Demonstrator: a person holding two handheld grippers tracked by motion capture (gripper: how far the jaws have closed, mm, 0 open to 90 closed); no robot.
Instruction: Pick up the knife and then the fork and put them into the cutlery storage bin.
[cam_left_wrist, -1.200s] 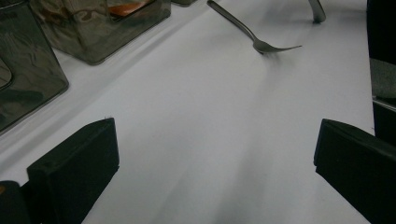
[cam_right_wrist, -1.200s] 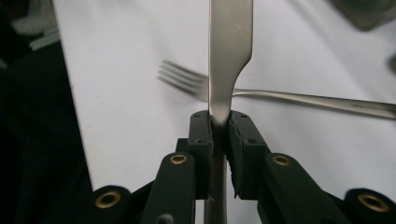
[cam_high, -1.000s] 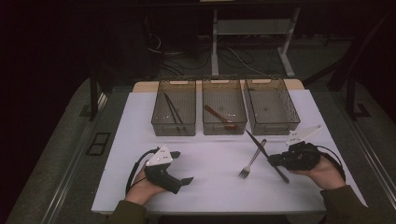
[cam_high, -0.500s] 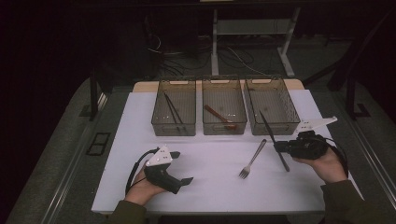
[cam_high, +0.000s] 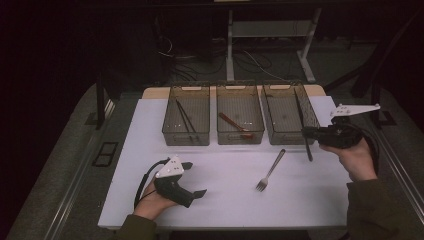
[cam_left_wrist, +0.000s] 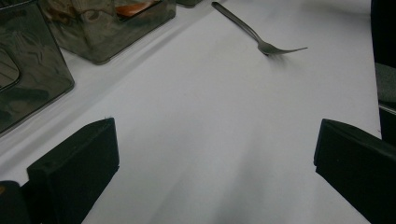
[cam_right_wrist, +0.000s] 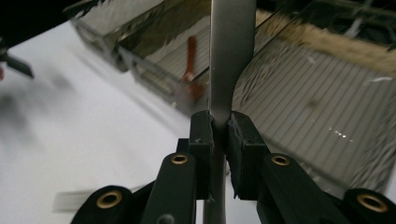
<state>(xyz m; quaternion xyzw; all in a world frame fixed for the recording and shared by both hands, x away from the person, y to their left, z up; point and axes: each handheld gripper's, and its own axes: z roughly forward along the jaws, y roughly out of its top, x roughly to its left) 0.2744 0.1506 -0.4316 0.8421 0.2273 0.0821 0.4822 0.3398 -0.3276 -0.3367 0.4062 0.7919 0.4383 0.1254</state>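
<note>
Right gripper (cam_high: 306, 134) is clamped narrow on a table knife (cam_high: 302, 125). In the right gripper view the two pads pinch the flat metal of the knife (cam_right_wrist: 231, 51), which runs straight up from between them. In the high view the knife is held clear of the table, long axis crossing the front wall of the right-hand bin (cam_high: 280, 135); its far end lies over that bin, its near end hangs below the jaws toward the white mat (cam_high: 225, 200).

Left gripper (cam_high: 200, 193) rests on the mat in the person's left hand (cam_high: 152, 202), jaws spread wide with nothing between the pads, bare mat showing between them in the left gripper view.

Fork (cam_high: 270, 170) lies flat on the mat between the two grippers, nearer the right one, touching neither. Beyond the left gripper: left bin (cam_high: 170, 135) with dark thin utensils, middle bin (cam_high: 240, 137) with a red-brown utensil (cam_high: 232, 121).

No brand, label or legible writing on any item.
</note>
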